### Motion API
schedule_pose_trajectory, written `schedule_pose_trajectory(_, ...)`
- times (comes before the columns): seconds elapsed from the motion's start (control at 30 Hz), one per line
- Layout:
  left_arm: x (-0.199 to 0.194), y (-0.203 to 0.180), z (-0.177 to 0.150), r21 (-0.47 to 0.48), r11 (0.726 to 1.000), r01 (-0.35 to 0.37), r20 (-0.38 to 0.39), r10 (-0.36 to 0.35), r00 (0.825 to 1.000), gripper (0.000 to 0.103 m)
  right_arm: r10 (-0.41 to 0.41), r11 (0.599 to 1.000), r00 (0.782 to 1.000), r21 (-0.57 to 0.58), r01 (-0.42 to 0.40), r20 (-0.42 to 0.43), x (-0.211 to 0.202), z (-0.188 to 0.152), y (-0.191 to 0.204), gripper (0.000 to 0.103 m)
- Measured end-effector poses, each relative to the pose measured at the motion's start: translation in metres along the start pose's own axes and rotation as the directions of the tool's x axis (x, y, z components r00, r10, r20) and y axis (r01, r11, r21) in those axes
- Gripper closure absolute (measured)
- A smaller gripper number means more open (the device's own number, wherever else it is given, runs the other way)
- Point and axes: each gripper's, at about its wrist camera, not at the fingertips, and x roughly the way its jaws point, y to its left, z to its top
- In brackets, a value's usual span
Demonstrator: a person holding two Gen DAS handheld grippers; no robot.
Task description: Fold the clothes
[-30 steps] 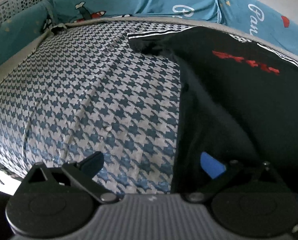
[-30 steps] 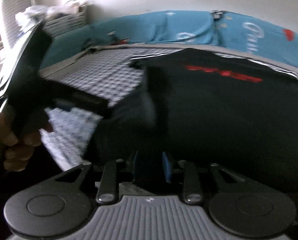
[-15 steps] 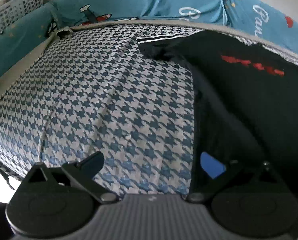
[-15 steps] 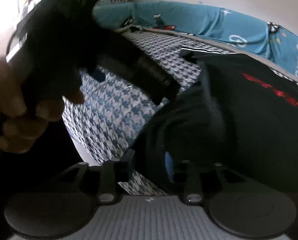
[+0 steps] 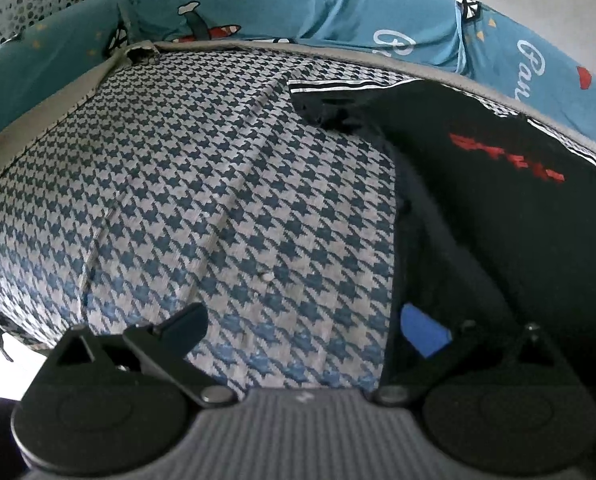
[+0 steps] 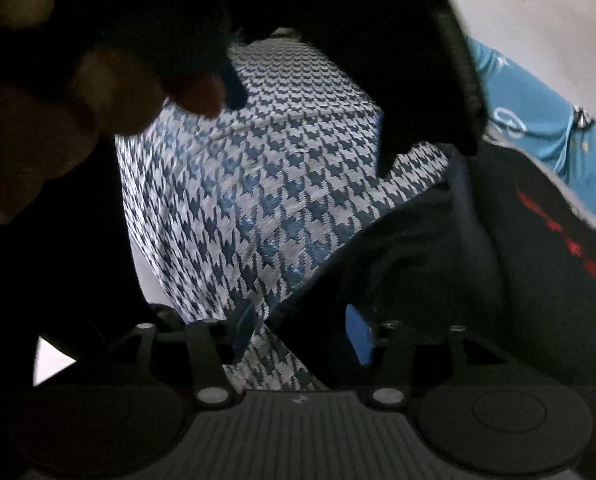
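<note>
Left gripper (image 5: 306, 330) — fingers spread wide above the houndstooth bed sheet (image 5: 201, 184), gripping nothing; its right finger, with a blue pad (image 5: 422, 334), sits against the near edge of the black T-shirt (image 5: 498, 208). The shirt lies ahead and to the right of this gripper, red print (image 5: 506, 156) facing up, a striped sleeve hem (image 5: 338, 86) at its far end. A teal bumper cushion (image 5: 298, 8) borders the far side. Right gripper (image 6: 302, 326) — fingers parted, a fold of the black shirt's edge (image 6: 398, 264) between them; whether they pinch it cannot be told. A hand (image 6: 57, 120) on the other tool looms at upper left.
</note>
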Motion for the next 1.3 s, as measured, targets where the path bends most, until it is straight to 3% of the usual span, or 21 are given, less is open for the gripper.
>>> schedule_pose_trajectory(0.1, 0.000, -0.001, -0.001, 0.004, 1.000, -0.001, 0.003, 0.001, 1.000, 0.000, -0.045, 0.998, 0.999, -0.034, 0.046, 0.008, 0.001, -0.001, 0.003, 0.073)
schedule_pose_trajectory(0.17, 0.000, -0.001, -0.001, 0.005, 1.000, -0.002, 0.005, 0.002, 1.000, 0.000, -0.072, 0.997, 0.997, -0.021, 0.073, 0.013, 0.002, -0.001, -0.002, 0.093)
schedule_pose_trajectory(0.23, -0.001, 0.001, 0.000, -0.002, 1.000, -0.003, 0.013, 0.003, 1.000, 0.000, -0.048, 0.999, 0.999, 0.026, 0.047, 0.011, -0.001, 0.002, -0.008, 0.096)
schedule_pose_trajectory(0.5, -0.007, 0.011, 0.005, -0.049, 0.999, -0.014, 0.054, 0.017, 0.998, 0.000, 0.158, 0.964, 0.986, 0.207, -0.165, 0.051, -0.014, 0.019, -0.028, 0.096)
schedule_pose_trajectory(0.83, -0.002, 0.004, 0.007, -0.017, 0.998, -0.060, 0.056, 0.061, 0.997, 0.000, 0.218, 0.940, 0.975, 0.261, -0.219, 0.032, -0.003, 0.018, -0.036, 0.095)
schedule_pose_trajectory(1.03, 0.004, -0.012, 0.008, 0.036, 0.996, -0.081, 0.057, 0.079, 0.995, 0.000, 0.280, 0.923, 0.960, 0.271, -0.275, 0.020, -0.008, 0.012, -0.042, 0.089)
schedule_pose_trajectory(1.17, 0.008, -0.025, 0.012, 0.075, 0.994, -0.080, 0.064, 0.075, 0.995, 0.000, 0.251, 0.915, 0.968, 0.322, -0.243, 0.018, -0.018, 0.001, -0.054, 0.088)
schedule_pose_trajectory(1.3, 0.016, -0.042, 0.014, 0.114, 0.992, -0.047, 0.060, 0.040, 0.997, 0.000, 0.162, 0.904, 0.986, 0.398, -0.159, 0.026, -0.032, -0.014, -0.079, 0.087)
